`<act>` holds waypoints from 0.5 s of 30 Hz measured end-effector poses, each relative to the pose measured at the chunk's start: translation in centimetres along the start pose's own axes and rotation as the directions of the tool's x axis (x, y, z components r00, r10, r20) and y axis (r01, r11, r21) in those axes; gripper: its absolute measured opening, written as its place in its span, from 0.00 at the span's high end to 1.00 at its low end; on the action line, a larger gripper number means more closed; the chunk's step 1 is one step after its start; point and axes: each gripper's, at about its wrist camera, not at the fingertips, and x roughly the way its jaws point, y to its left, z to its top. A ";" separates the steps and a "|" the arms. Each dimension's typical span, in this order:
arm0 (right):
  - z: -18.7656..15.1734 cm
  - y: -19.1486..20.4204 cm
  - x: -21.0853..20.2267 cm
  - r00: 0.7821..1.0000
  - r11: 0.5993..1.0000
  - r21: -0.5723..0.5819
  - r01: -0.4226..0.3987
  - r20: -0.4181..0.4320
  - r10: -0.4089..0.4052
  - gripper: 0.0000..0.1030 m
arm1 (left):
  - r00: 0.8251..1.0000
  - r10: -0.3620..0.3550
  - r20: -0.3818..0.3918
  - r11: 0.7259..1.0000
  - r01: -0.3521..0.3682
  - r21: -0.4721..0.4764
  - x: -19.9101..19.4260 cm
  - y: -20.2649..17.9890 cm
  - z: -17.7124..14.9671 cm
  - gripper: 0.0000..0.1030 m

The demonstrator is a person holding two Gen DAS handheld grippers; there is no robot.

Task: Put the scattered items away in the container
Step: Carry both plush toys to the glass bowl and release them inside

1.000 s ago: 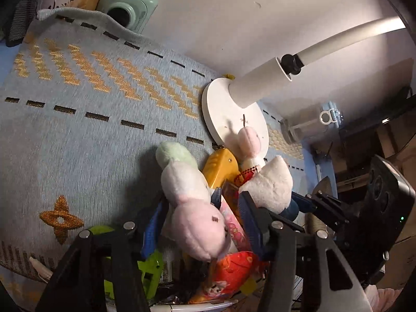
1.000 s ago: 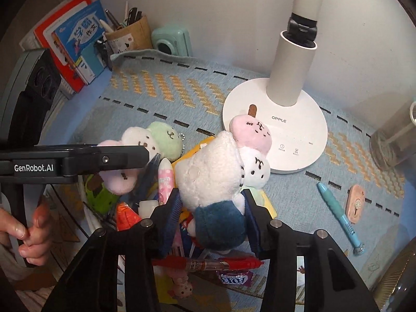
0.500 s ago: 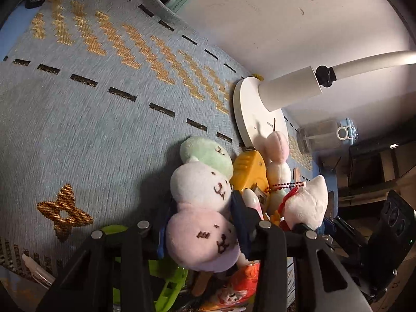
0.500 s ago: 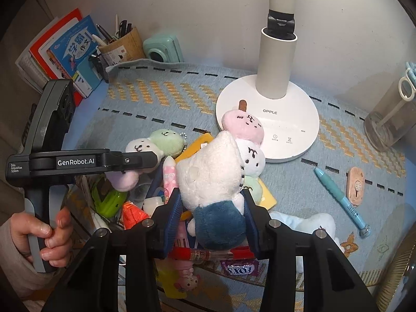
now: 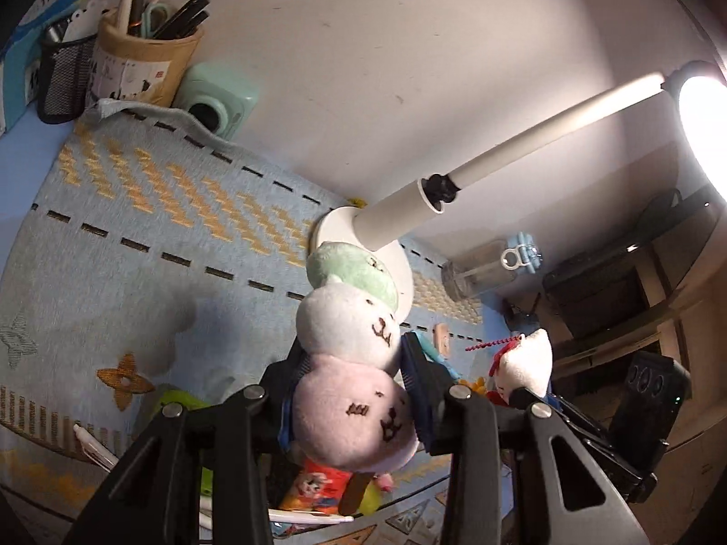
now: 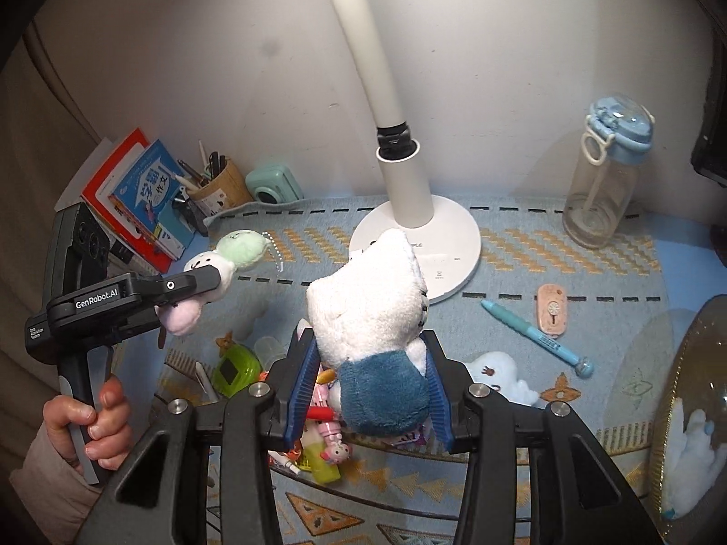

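Observation:
My left gripper [image 5: 352, 390] is shut on the pink end of a three-ball plush [image 5: 350, 331] in pink, white and green, held up off the mat. The right wrist view shows that same plush [image 6: 241, 250] in the air at the left. My right gripper [image 6: 370, 390] is shut on a white and blue plush [image 6: 368, 318], also lifted. Below lie a green toy [image 6: 236, 372], a blue pen [image 6: 531, 336], a pink tag [image 6: 552, 309], a pale blue plush [image 6: 500, 377] and several small packets. A clear gold-rimmed container [image 6: 677, 390] stands at the far right with a plush inside.
A white lamp base [image 6: 454, 236] and its post stand at the middle back of the blue woven mat [image 6: 545, 254]. A clear bottle [image 6: 604, 181] is at the back right. A pen cup [image 6: 218, 186], a mint camera [image 6: 272, 184] and books [image 6: 136, 200] line the back left.
Both grippers have risen off the pile, each carrying its plush. The left jaws closed tighter on the pink ball. The right view now takes in the bottle and the container.

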 end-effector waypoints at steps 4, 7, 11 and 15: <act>-0.8 -3.3 -3.0 0.999 0.998 0.050 0.023 0.022 -0.024 0.57 | 0.999 -0.032 0.001 0.998 0.032 0.062 0.1 -4.1 -1.1 0.66; -1.6 -6.5 -5.4 0.998 0.994 0.100 0.045 0.039 -0.049 0.57 | 0.999 -0.041 -0.018 0.991 0.043 0.124 1.0 -8.0 -2.5 0.66; -2.8 -11.2 -8.8 0.994 0.984 0.160 0.079 0.059 -0.090 0.57 | 0.996 -0.062 -0.064 0.975 0.074 0.207 3.5 -13.3 -4.7 0.66; -4.1 -16.3 -12.6 0.986 0.967 0.223 0.123 0.086 -0.145 0.57 | 0.987 -0.094 -0.134 0.959 0.126 0.254 7.3 -18.1 -7.3 0.66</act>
